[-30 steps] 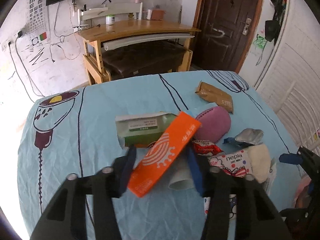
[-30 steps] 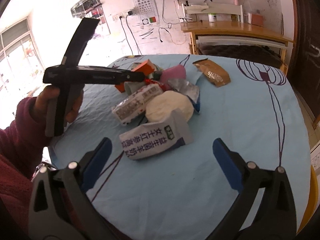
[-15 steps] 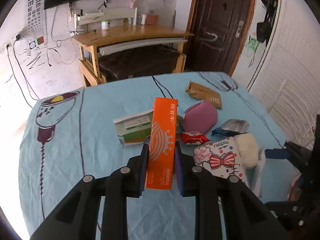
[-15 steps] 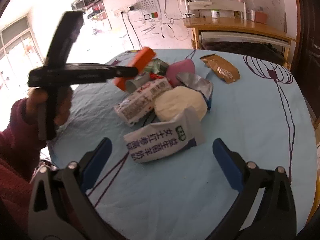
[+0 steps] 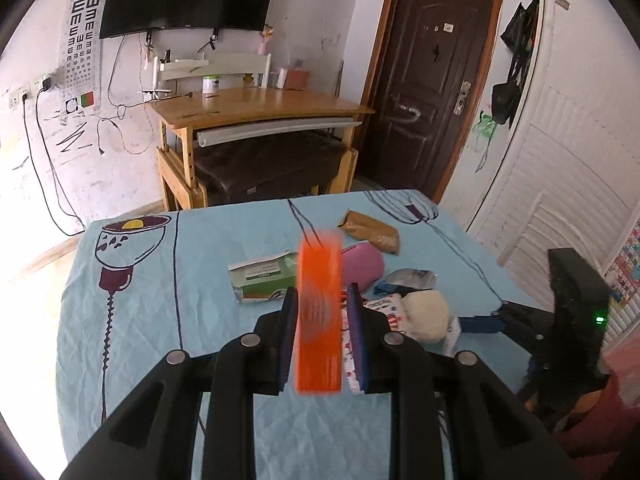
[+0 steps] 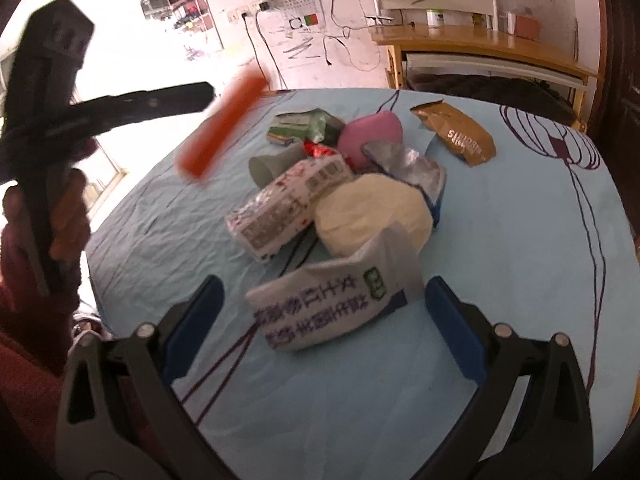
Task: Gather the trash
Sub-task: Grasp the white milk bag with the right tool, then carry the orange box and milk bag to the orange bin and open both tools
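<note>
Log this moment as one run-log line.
left tool: shut on flat orange carton, lifted off blue tablecloth | right tool: open, hovering over grey-white printed pouch | pile uncollected

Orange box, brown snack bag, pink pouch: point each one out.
orange box [image 5: 319, 312], left wrist view, middle of its front face.
brown snack bag [image 6: 460, 132], right wrist view, its printed middle.
pink pouch [image 6: 370, 134], right wrist view, its rounded top.
</note>
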A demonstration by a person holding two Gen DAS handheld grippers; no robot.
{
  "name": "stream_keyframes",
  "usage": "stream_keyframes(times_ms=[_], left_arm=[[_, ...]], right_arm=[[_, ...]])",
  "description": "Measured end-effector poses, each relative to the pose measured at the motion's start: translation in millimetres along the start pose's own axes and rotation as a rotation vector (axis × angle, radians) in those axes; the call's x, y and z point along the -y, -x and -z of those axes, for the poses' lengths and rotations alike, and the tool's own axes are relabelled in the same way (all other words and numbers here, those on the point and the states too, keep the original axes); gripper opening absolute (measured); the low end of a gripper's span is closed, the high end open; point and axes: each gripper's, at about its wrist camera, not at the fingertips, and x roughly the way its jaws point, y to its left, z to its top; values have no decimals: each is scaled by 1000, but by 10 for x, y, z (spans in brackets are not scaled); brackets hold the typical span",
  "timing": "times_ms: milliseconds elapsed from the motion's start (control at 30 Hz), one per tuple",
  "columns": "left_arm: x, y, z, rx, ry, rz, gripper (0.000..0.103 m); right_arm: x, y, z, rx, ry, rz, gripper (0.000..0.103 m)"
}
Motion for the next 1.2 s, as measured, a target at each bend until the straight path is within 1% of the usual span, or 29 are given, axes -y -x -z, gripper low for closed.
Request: stream_keyframes(times_ms=[67,167,200,267,300,333,400,467,500,533,567,600,633,700,767,833,867,900,933,1100,1200], left_arm=[[26,35,2,12,2,3,20],[43,72,12,16,0,8,20],[52,71,18,15,-5,5,20],[53,51,29,4,-17,-11,20],[37,33,28,-8,-15,-12,20],[10,-23,30,-34,-13,-7,20],[-43,-96,34,-53,-1,-20,20],[-76,-188,58,-91,-4,-15,25],[-82,-225,75,-102,-7,-21,39],[-80,-256,94,-110,-13,-29,66],[-79,-284,107,-119,-16,-30,78],[-73,-310,124,-120,-17,-31,86],[-53,-334,135,-119,-23,-43,86],[-14,-399,172,-133,-41,-68,85],[-7,-476,201,-158,-34,-71,76],[-9,-581,242,-207,-21,-72,44],[-8,-600,254,-215,-20,-76,36],[-3,-622,274,-223,-18,-78,25],[6,-638,296,-231,-17,-73,19],[56,-569,344,-208,-19,-84,18],[65,-447,320,-176,-7,-87,18]], right_arm=[[-12,-61,-37,-24,5,9,97],[-60,-83,-39,-27,32,32,96],[-72,-77,-33,-23,40,52,87],[-58,-41,-8,-14,39,85,74],[-36,-22,-3,-10,29,80,70],[-18,-6,4,-7,21,79,69],[2,23,31,1,11,83,66],[27,60,68,14,3,83,65],[44,73,82,18,2,83,65],[59,97,100,26,-6,75,65],[71,119,110,31,-14,68,65],[78,131,110,36,-20,66,65],[92,160,116,45,-23,67,65],[117,187,107,56,-35,57,65],[163,224,112,67,-54,50,65],[185,244,118,73,-62,51,65],[191,255,125,76,-65,49,65],[195,258,130,77,-66,48,65],[198,268,134,80,-65,48,65],[242,363,146,121,-80,53,65],[252,412,151,141,-84,53,65]])
